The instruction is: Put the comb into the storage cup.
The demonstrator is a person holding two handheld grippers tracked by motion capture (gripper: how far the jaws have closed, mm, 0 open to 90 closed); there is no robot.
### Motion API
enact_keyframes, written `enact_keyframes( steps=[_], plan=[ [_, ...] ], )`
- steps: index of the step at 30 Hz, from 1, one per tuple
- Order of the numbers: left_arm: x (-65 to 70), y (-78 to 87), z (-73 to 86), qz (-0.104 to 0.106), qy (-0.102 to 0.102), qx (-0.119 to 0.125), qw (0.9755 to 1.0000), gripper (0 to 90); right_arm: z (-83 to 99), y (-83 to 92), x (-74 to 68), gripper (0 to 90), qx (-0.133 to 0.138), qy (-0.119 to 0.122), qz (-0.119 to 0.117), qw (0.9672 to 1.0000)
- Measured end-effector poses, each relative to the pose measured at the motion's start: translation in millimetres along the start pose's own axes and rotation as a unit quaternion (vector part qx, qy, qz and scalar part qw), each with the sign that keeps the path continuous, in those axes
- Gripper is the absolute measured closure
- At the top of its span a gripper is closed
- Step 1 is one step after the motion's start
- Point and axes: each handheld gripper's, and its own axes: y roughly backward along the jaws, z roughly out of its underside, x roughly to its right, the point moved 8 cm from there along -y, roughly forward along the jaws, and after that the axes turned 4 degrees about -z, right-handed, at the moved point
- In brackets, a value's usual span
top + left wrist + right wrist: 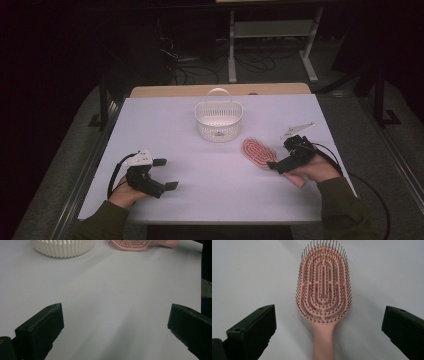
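Hairbrush (pixel 323 293) handle runs off-frame between the wide-spread right gripper (pixel 328 327); left gripper (pixel 115 327) wide too.

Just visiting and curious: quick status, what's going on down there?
Right gripper open over hairbrush handle, not gripping yet. Left gripper open, idle on table. Basket beyond brush, nothing between.

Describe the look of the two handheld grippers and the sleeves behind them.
Both the left gripper and the right gripper have black bodies with two blocky black jaws, a pale three-cornered plate on top and a black cable trailing back. The person's sleeves are dark olive green.
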Motion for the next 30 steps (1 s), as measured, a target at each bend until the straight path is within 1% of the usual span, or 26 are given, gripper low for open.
enact_keyframes(
  steps=[10, 13, 15, 18, 22, 30],
  plan=[
    [2.1, -1.7, -0.1, 0.004, 0.0, 0.0, 1.0, 0.4, 5.4, -5.7, -3.7, 0.0, -0.024, 0.0, -0.006, 0.9997],
    [2.9, -1.8, -0.2, 0.006, -0.002, 0.0, 1.0, 0.4, 7.3, -8.0, -5.3, 0.0, -0.036, 0.002, -0.006, 0.9993],
    [2.1, -1.6, -0.5, 0.006, 0.001, 0.001, 1.0, 0.4, 7.5, -8.6, -5.7, 0.0, -0.038, 0.003, -0.005, 0.9993],
    [2.3, -0.7, -0.6, 0.005, -0.001, 0.001, 1.0, 0.4, 8.2, -9.8, -5.6, 0.0, -0.042, 0.004, -0.003, 0.9991],
    [3.4, -1.4, -0.8, 0.005, -0.003, 0.001, 1.0, 0.4, 10.0, -12.1, -7.3, 0.0, -0.052, 0.008, -0.003, 0.9986],
    [2.3, -0.4, -0.6, 0.005, -0.004, 0.001, 1.0, 0.4, 15.0, -17.7, -8.6, 0.1, -0.07, 0.009, -0.004, 0.9975]
  ],
)
